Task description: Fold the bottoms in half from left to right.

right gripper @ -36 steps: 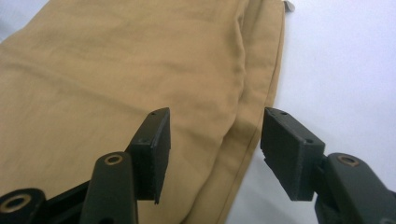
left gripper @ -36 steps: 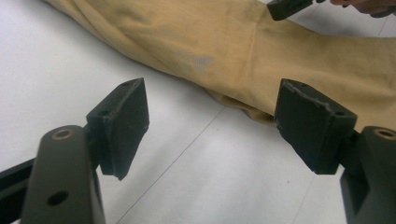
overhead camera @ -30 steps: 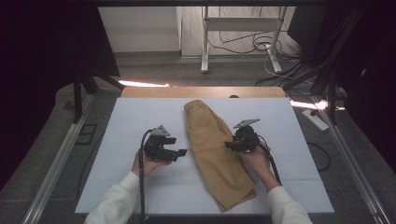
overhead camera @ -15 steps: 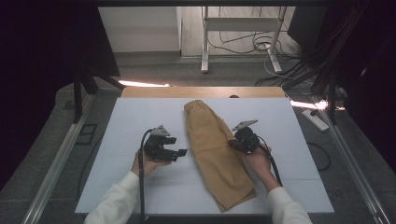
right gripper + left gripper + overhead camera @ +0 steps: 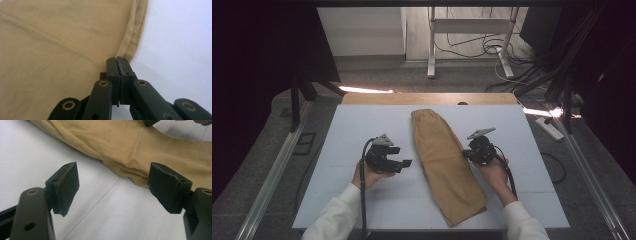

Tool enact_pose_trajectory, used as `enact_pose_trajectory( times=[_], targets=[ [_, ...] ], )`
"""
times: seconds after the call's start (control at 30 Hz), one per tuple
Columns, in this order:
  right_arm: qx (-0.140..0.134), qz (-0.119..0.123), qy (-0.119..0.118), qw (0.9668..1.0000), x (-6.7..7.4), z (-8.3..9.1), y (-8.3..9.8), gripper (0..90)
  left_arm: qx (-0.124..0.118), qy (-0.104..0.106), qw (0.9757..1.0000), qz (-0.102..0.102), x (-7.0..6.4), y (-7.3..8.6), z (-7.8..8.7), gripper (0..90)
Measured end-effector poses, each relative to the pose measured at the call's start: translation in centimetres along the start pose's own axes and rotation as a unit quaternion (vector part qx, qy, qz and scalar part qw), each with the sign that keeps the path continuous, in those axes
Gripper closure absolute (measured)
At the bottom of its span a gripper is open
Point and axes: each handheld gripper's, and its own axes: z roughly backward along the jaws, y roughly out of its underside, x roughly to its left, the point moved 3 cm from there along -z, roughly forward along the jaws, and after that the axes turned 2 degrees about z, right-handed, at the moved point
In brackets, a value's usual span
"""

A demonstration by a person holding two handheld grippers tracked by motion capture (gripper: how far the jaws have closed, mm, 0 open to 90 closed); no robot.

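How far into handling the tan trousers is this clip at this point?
Early. Done: the tan trousers already lie folded lengthwise into one long strip on the white table. In hand: the right gripper has just closed at the strip's right edge, apparently pinching the fabric there. The left gripper is open, near the opposite edge but holding nothing. Left: gripping that side and folding the strip across, probably.

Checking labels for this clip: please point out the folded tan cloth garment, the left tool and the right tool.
folded tan cloth garment (image 5: pixel 443 160): high view, mid panel.
left tool (image 5: pixel 404 163): high view, between its fingertips.
right tool (image 5: pixel 466 154): high view, tips at garment edge.
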Motion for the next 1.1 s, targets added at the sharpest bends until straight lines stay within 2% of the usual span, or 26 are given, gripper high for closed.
enact_pose_trajectory(
  times=[0.2,0.23,0.3,0.4,0.43,0.63,0.83,1.1],
  targets=[
    [0.004,0.002,0.002,1.0,0.0,-0.4,0.3,87.8,-0.001,-0.002,1.0,-0.001,0.0,0.0,0.1,25.0],
    [0.005,0.003,0.005,1.0,0.0,-0.3,0.3,83.4,-0.002,-0.002,1.0,-0.001,0.1,0.0,0.1,25.0],
    [0.001,0.001,0.015,0.9999,0.1,-0.2,0.1,66.6,-0.002,-0.002,1.0,0.0,0.1,0.0,0.2,25.0],
    [-0.018,0.003,0.013,0.9997,0.9,0.3,-0.3,52.6,-0.003,-0.001,1.0,0.0,0.1,0.0,0.2,25.0],
    [-0.025,0.005,0.004,0.9997,1.3,0.5,-0.4,50.0,-0.002,-0.001,1.0,0.0,0.1,0.0,0.1,25.0],
    [-0.043,0.027,-0.032,0.9982,3.5,1.0,-1.1,47.2,-0.002,-0.001,1.0,-0.002,0.0,-0.1,0.1,24.8],
    [-0.045,0.046,-0.06,0.9961,5.7,1.6,-1.4,45.0,-0.003,-0.004,1.0,0.0,0.2,0.0,0.2,24.8],
    [-0.043,0.075,-0.088,0.9924,8.8,1.9,-1.8,43.3,-0.005,-0.006,1.0,0.003,0.3,0.0,0.3,24.8]
  ],
)
